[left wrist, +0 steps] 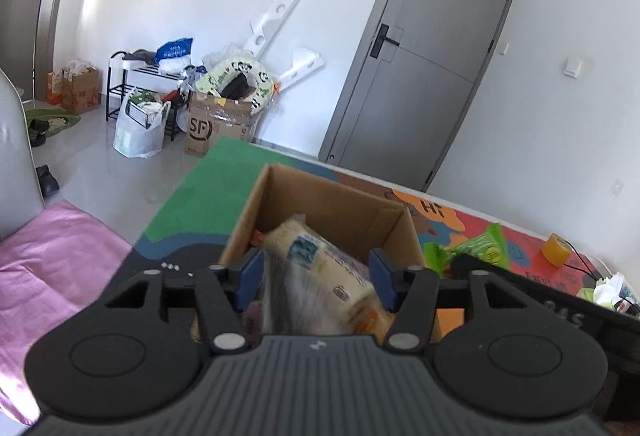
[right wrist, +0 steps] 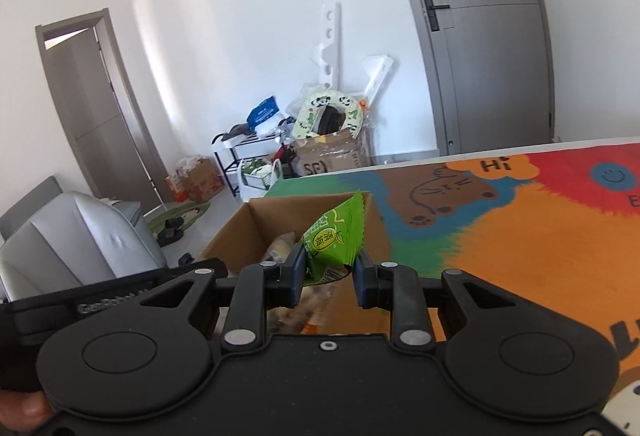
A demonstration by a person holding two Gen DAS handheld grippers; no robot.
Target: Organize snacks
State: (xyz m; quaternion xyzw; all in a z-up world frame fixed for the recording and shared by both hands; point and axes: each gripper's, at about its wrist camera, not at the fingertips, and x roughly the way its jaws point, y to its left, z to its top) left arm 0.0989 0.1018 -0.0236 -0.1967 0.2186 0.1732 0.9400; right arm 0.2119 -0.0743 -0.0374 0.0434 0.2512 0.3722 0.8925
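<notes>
Colourful mat (right wrist: pixel 520 236) under both grippers, far part cut off; "Hi" readable. Cardboard box (left wrist: pixel 320 204) just ahead, contents blurred. Left gripper (left wrist: pixel 316 276): jaws apart, cream snack pack (left wrist: pixel 320 268) between them over the box, contact unclear. Right gripper (right wrist: pixel 329 274) clamps green snack packet (right wrist: pixel 332 236); print unreadable.

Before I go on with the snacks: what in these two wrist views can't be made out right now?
- Box contents: in both views the cardboard box floor is hidden by the grippers and the packets.
- Cream packet, left wrist view: motion-blurred, print unreadable; unclear whether the left gripper pads touch it.
- Green packet, right wrist view: its lower end is hidden between the right gripper pads.
- Items at the mat's far right, left wrist view: too small and edge-distorted.
</notes>
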